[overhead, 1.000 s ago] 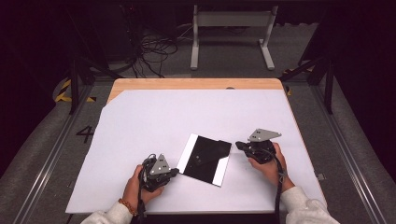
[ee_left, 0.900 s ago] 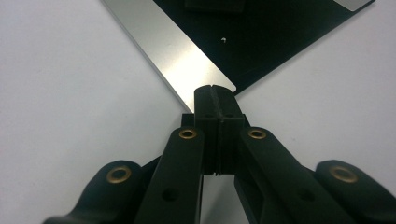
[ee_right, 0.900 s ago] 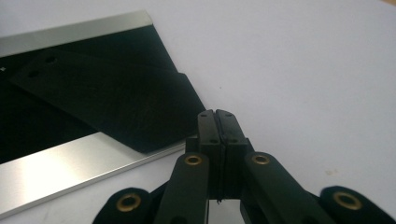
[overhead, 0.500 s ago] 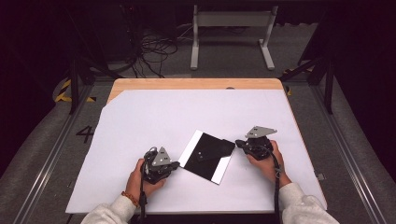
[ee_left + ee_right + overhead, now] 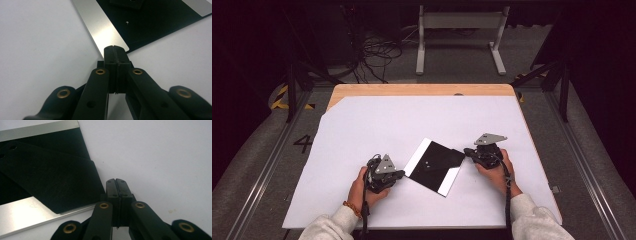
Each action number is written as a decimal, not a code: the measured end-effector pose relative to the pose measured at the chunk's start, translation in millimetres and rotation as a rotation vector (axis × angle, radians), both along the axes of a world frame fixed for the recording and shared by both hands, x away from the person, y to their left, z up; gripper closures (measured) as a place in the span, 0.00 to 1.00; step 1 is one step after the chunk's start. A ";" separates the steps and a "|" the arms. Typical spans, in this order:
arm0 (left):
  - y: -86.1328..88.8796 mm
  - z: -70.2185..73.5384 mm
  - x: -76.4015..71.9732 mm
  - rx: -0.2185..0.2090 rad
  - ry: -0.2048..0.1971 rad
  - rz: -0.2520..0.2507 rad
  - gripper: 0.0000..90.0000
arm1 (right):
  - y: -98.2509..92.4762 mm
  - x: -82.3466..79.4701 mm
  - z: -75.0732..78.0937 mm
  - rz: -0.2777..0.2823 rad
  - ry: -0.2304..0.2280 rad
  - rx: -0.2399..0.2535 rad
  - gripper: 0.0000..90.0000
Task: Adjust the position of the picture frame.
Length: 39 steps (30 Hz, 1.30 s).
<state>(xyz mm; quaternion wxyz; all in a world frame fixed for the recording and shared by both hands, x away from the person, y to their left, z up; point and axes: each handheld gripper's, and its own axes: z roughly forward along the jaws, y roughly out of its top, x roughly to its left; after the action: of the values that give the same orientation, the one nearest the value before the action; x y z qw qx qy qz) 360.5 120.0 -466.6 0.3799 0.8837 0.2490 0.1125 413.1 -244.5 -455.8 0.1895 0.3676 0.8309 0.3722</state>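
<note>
Both jaws pressed together and empty, the left gripper (image 5: 398, 174) and right gripper (image 5: 468, 151) flank a black plate (image 5: 434, 166), apparently poised to nudge or align it next.

The high view looked forward and down from above the person's side onto the whole white table (image 5: 362, 125). Each gripper view sat close behind its own jaws, low over the surface. All three views shared the black plate (image 5: 434, 165) (image 5: 150, 22) (image 5: 37, 170) with silver strips.
</note>
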 end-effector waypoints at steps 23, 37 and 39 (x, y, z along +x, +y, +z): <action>0.9 2.9 12.3 0.055 -0.038 -0.006 1.00 | -8.8 -5.9 1.3 0.107 0.065 0.013 1.00; 2.3 2.8 27.9 0.042 -0.026 0.022 0.99 | -9.2 -28.1 3.6 0.205 0.084 -0.020 1.00; 2.0 2.7 29.2 0.042 -0.026 0.028 0.99 | -8.3 -31.3 4.0 0.213 0.087 -0.023 1.00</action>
<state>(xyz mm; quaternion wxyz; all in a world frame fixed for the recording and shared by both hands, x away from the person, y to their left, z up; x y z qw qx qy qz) 389.7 122.0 -463.9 0.3630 0.8864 0.2538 0.1345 381.7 -252.8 -451.8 0.1168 0.2908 0.8770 0.3642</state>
